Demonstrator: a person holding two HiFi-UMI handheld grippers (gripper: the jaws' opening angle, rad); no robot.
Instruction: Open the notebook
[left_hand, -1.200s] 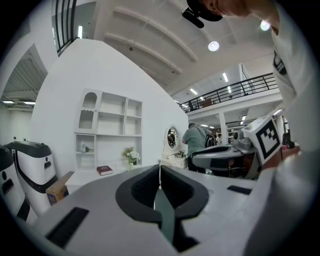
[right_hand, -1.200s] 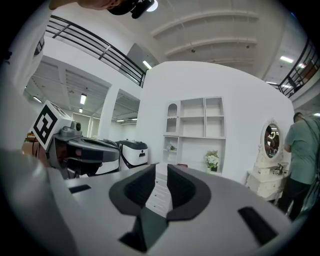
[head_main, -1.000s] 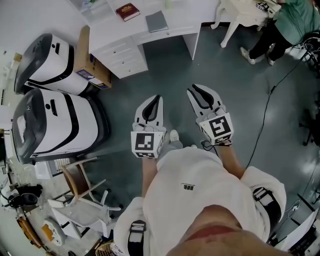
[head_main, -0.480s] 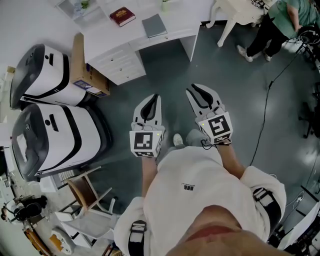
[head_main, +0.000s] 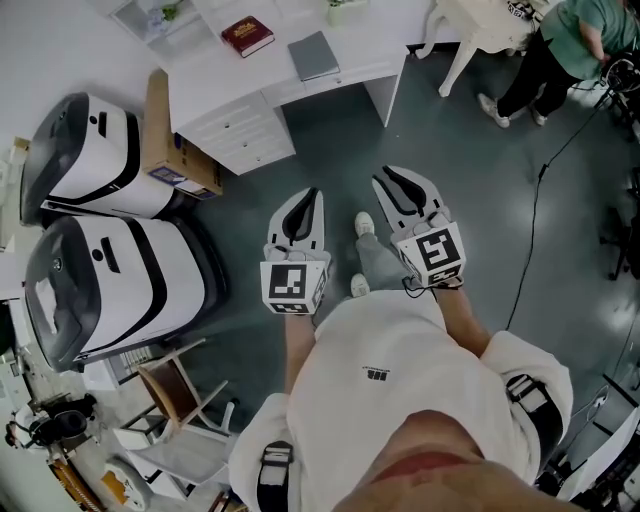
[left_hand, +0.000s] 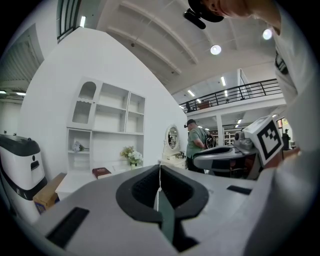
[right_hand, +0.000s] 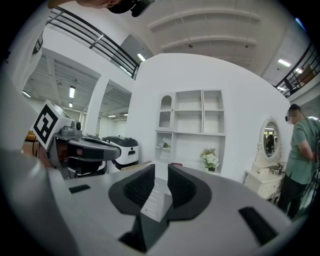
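Observation:
A grey closed notebook (head_main: 313, 55) lies on the white desk (head_main: 230, 85) at the top of the head view, with a dark red book (head_main: 247, 35) to its left. The red book (left_hand: 101, 172) also shows far off in the left gripper view. Both grippers hang over the grey floor, well short of the desk. My left gripper (head_main: 312, 195) (left_hand: 160, 167) has its jaws together with only a hairline between them. My right gripper (head_main: 385, 178) (right_hand: 161, 172) shows a narrow empty gap between its pads. Neither holds anything.
Two large white and black machines (head_main: 100, 140) (head_main: 110, 280) stand at the left, with a cardboard box (head_main: 175, 140) against the desk. A wooden chair (head_main: 170, 390) is lower left. A person in green (head_main: 570, 50) stands top right by a white stool (head_main: 480, 25). A cable (head_main: 530, 230) crosses the floor.
The wearer's foot has stepped forward between the grippers and the desk has drawn slightly nearer. Both grippers keep the same pose and jaw setting.

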